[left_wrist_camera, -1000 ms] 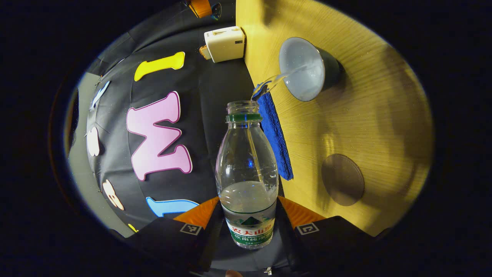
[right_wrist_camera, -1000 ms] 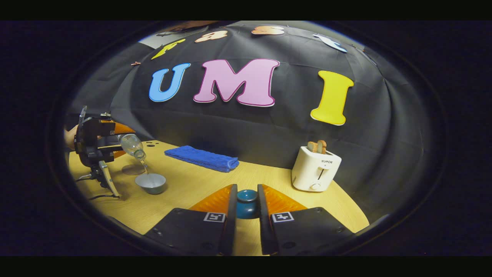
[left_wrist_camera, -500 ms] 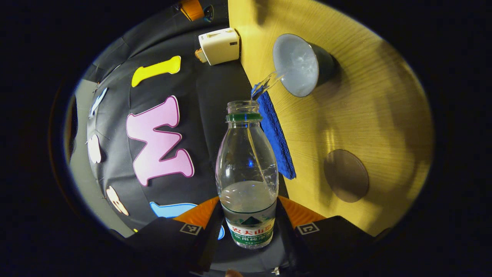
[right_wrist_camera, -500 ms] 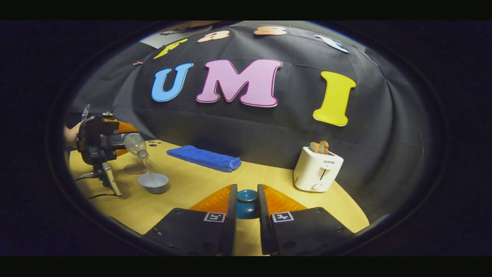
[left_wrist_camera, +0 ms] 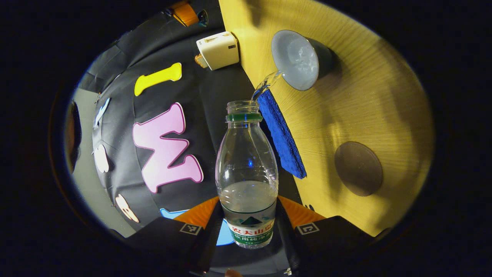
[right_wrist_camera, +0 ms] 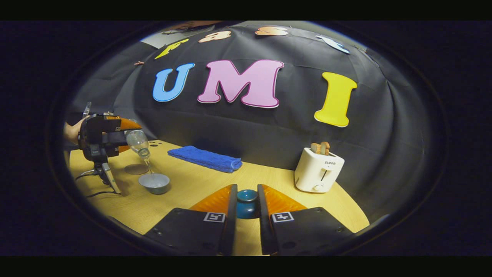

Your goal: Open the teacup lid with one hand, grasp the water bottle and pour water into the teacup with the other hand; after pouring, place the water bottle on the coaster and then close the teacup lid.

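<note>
My left claw (left_wrist_camera: pixel 248 231) grips the water bottle (left_wrist_camera: pixel 247 173), tipped so a thin stream arcs into the open teacup (left_wrist_camera: pixel 296 59) on the bench (left_wrist_camera: pixel 365 104). My right claw (right_wrist_camera: pixel 246 215) pinches the blue lid (right_wrist_camera: pixel 246 204) off to the side. If I tilt harder or drift, I judge the stream could miss the rim and wet the bench. The bottle is roughly a third full; the coaster (left_wrist_camera: pixel 358 168) waits bare.

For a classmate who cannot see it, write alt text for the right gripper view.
The right gripper holds the blue teacup lid above the table. Far left, the left gripper tips the water bottle, pouring into the open teacup. Behind lie a blue towel and a white toaster.
</note>
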{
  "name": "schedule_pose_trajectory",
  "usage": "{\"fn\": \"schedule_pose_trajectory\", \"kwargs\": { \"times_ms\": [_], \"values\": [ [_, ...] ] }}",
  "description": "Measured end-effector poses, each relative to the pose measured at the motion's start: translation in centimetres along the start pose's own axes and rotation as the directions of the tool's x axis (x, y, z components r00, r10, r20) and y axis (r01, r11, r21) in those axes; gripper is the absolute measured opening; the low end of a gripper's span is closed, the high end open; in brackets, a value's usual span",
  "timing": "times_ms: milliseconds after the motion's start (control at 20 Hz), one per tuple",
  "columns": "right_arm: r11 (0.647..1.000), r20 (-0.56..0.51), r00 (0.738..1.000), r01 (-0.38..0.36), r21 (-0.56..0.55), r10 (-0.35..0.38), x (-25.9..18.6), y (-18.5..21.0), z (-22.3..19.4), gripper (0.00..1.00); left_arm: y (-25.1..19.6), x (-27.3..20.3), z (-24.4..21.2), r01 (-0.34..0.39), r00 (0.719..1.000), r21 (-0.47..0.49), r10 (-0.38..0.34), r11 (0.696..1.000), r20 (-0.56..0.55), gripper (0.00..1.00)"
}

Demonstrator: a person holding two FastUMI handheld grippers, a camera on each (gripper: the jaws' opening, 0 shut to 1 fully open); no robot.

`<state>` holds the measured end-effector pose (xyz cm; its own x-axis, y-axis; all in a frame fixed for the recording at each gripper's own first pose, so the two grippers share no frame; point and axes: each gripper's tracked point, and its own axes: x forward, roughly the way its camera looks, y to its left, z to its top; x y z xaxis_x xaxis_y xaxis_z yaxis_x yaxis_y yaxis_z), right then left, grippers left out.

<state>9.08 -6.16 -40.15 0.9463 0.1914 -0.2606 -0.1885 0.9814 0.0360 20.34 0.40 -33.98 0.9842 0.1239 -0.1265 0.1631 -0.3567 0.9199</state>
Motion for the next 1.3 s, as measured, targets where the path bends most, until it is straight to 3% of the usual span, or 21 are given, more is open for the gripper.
{"fn": "schedule_pose_trajectory", "kwargs": {
  "times_ms": [50, 100, 150, 200, 450, 1150, 1200, 1300],
  "values": [
    [1.000, 0.002, 1.000, 0.002, 0.000, -0.002, -0.1, 0.0, 0.0, 0.29, 0.2, 0.1, 0.1, -0.009, 1.000, 0.010, 0.009, 1.000, 0.005, 0.75],
    [1.000, 0.005, 1.000, 0.003, 0.000, -0.003, -0.2, 0.0, 0.0, 0.34, 0.4, 0.3, 0.0, -0.018, 1.000, 0.018, 0.017, 1.000, 0.012, 0.75],
    [1.000, 0.005, 1.000, 0.002, 0.000, -0.002, -0.2, 0.1, 0.0, 0.29, 0.6, 0.2, 0.0, -0.025, 0.999, 0.025, 0.025, 0.999, 0.020, 0.75],
    [1.000, 0.005, 1.000, 0.001, -0.001, -0.001, -0.2, 0.2, 0.1, 0.34, 0.6, 0.4, 0.0, -0.032, 0.999, 0.034, 0.032, 0.999, 0.024, 0.75],
    [1.000, 0.010, 1.000, 0.008, -0.004, -0.008, -0.3, -0.1, 0.3, 0.34, 2.5, 0.5, 0.4, -0.110, 0.992, 0.099, 0.103, 0.989, 0.068, 0.74],
    [1.000, 0.043, 0.999, 0.008, -0.011, -0.008, -1.2, 0.3, 1.6, 0.34, 7.0, 1.0, 1.3, -0.300, 0.945, 0.190, 0.264, 0.935, 0.194, 0.75],
    [1.000, 0.047, 0.999, 0.010, -0.013, -0.009, -1.3, 0.4, 1.6, 0.29, 7.3, 1.1, 1.3, -0.312, 0.940, 0.192, 0.274, 0.930, 0.201, 0.74],
    [1.000, 0.055, 0.998, 0.011, -0.021, -0.009, -1.2, 0.5, 1.9, 0.34, 7.6, 1.2, 1.4, -0.323, 0.936, 0.193, 0.283, 0.926, 0.209, 0.70]
  ]
}}
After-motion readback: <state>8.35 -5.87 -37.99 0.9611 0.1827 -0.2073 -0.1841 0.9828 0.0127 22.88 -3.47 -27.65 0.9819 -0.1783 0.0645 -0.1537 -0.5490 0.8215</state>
